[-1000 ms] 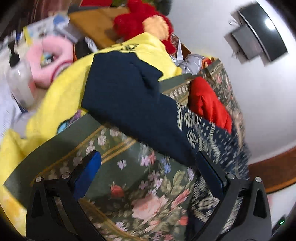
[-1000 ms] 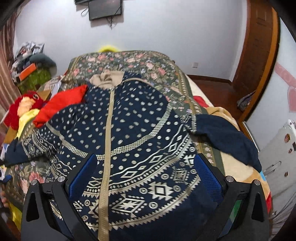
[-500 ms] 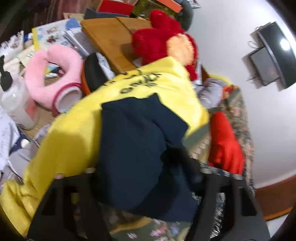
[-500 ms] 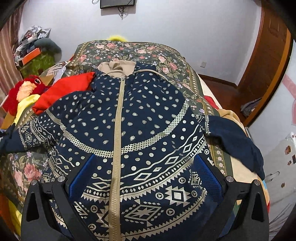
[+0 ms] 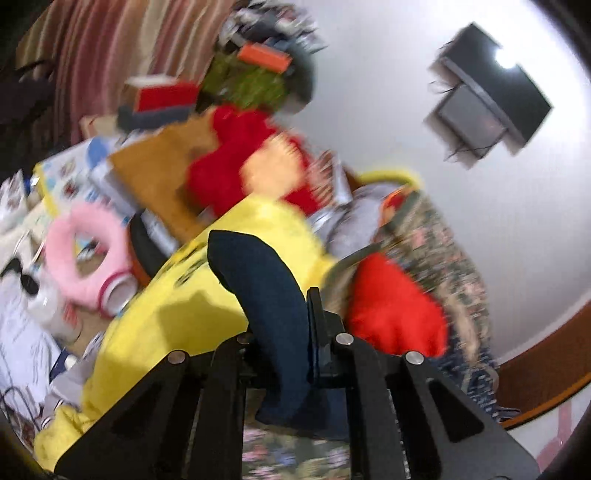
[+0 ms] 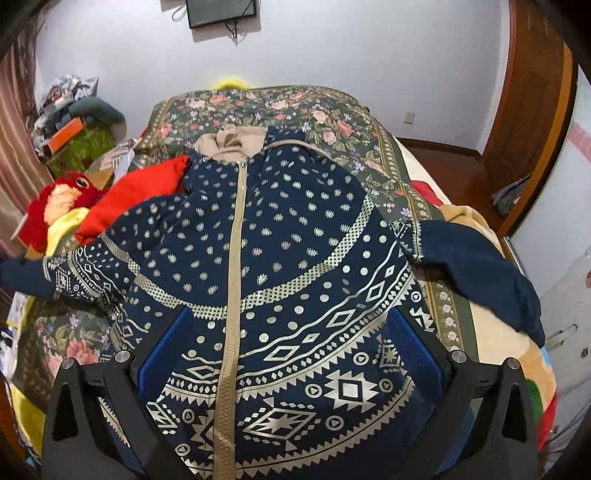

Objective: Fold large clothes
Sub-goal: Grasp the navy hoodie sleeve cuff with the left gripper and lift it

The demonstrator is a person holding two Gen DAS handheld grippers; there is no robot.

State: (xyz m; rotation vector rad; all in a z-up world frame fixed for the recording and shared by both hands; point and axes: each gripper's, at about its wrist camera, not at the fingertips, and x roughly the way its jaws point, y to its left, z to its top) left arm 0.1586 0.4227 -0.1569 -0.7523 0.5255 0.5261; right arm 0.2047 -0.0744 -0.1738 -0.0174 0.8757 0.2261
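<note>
A large navy jacket [image 6: 280, 258] with a pale geometric pattern lies face up on the bed [image 6: 332, 110], zipped along its middle, its tan hood [image 6: 231, 142] pointing toward the far wall. Its hem sits nearest the right wrist camera and its body covers most of the bed's middle. The right sleeve [image 6: 476, 273] stretches out to the right-hand edge of the bed, its plain navy cuff drooping over that edge onto a beige blanket [image 6: 491, 332]. The left sleeve [image 6: 70, 277] reaches to the opposite edge.

The left gripper [image 5: 295, 332] has just been closing, and its fingers are clenched on the plain navy cuff [image 5: 266, 291] of the left sleeve; the cuff stands up between them above a yellow cloth [image 5: 184, 317]. The left wrist view is blurred.

The right gripper [image 6: 291, 354] hovers over the lower front of the jacket with its fingers [image 6: 166, 347] spread wide, released, holding nothing; whether they touch the fabric I cannot tell.

A red cushion [image 6: 136, 195] lies beside the jacket's left shoulder, touching it. Past that edge sit a red plush toy [image 6: 55, 203], a pink ring pillow [image 5: 88, 258] and assorted clutter, crowding that side. The floral bedspread shows bare beyond the hood and along the right side. A dark screen [image 6: 219, 13] hangs on the far wall, and a wooden door [image 6: 532, 129] stands at the right.
</note>
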